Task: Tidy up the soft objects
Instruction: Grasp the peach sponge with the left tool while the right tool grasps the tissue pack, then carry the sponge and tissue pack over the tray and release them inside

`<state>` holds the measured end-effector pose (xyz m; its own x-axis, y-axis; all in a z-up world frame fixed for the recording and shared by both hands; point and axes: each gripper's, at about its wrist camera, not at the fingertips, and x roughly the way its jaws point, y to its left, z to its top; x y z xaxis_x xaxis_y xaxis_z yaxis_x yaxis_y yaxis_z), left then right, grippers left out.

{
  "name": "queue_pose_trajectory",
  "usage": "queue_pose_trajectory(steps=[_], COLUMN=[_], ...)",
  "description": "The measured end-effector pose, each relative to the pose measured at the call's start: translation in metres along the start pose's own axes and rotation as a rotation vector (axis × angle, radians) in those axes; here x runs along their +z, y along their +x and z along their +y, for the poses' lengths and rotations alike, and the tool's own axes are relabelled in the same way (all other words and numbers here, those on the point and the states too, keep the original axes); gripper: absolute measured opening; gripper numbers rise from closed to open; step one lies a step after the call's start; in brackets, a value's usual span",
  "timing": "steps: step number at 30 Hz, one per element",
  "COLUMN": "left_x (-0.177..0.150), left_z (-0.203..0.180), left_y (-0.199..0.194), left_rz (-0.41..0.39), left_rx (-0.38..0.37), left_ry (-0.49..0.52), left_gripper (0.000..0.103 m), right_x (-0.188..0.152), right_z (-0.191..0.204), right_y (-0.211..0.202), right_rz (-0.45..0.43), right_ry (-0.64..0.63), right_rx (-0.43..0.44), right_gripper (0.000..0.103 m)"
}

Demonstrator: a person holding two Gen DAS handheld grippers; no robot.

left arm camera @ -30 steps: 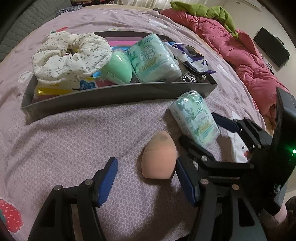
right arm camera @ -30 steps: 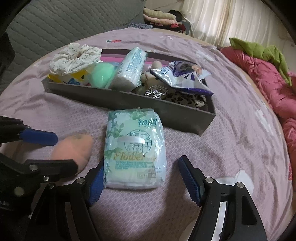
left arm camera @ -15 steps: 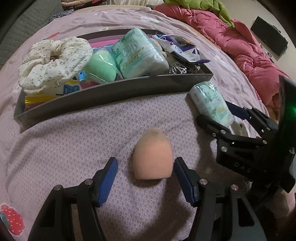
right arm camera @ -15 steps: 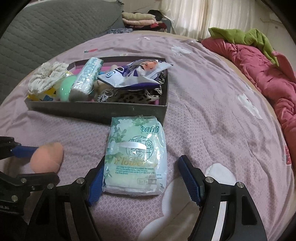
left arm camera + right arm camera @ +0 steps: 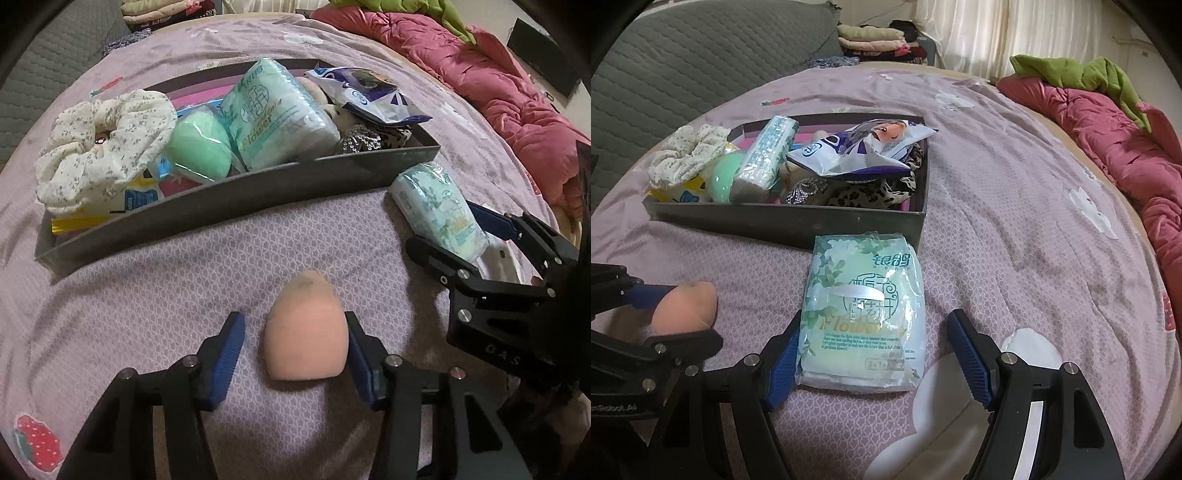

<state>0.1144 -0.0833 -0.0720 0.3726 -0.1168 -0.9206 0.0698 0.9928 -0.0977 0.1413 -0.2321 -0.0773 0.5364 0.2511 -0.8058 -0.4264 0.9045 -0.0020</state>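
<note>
Two loose items on the bed, each straddled by tongs ahead of a pick-up.

Left tongs [image 5: 291, 354] have just been closing around the peach makeup sponge [image 5: 307, 332]; the right pad looks to touch it, the left stands clear, so no grip yet. Right tongs [image 5: 877, 358] are open astride the tissue pack [image 5: 862, 317], which lies against the grey tray [image 5: 790, 221] of sorted goods, judged its destination.
</note>
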Motion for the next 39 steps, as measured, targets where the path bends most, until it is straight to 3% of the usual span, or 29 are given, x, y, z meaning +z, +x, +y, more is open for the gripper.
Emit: queue_pose_trajectory(steps=[13, 16, 17, 23, 32, 39], left_x=[0.006, 0.004, 0.004, 0.002, 0.014, 0.031], left_z=[0.001, 0.001, 0.001, 0.005, 0.022, 0.036], left_y=[0.011, 0.007, 0.006, -0.002, -0.04, -0.058], left_rz=[-0.008, -0.02, -0.025, -0.041, -0.144, -0.215], left_rx=[0.009, 0.011, 0.008, -0.014, -0.032, -0.001], left_ry=[-0.04, -0.031, -0.032, -0.047, -0.077, -0.097], left_gripper=[0.052, 0.038, 0.038, 0.037, 0.037, 0.037], right_x=[0.002, 0.004, 0.004, 0.005, 0.012, 0.039], right_z=[-0.001, -0.004, -0.005, -0.013, -0.023, -0.02], right_y=[0.003, 0.001, 0.0, -0.012, -0.05, -0.064], right_rz=[-0.001, -0.017, -0.019, -0.06, -0.168, -0.243], right_ry=[0.026, 0.028, 0.033, 0.075, 0.146, 0.172], right_rx=[0.013, 0.0, 0.003, 0.015, 0.004, 0.029], right_gripper=[0.075, 0.062, 0.056, 0.052, 0.052, 0.052])
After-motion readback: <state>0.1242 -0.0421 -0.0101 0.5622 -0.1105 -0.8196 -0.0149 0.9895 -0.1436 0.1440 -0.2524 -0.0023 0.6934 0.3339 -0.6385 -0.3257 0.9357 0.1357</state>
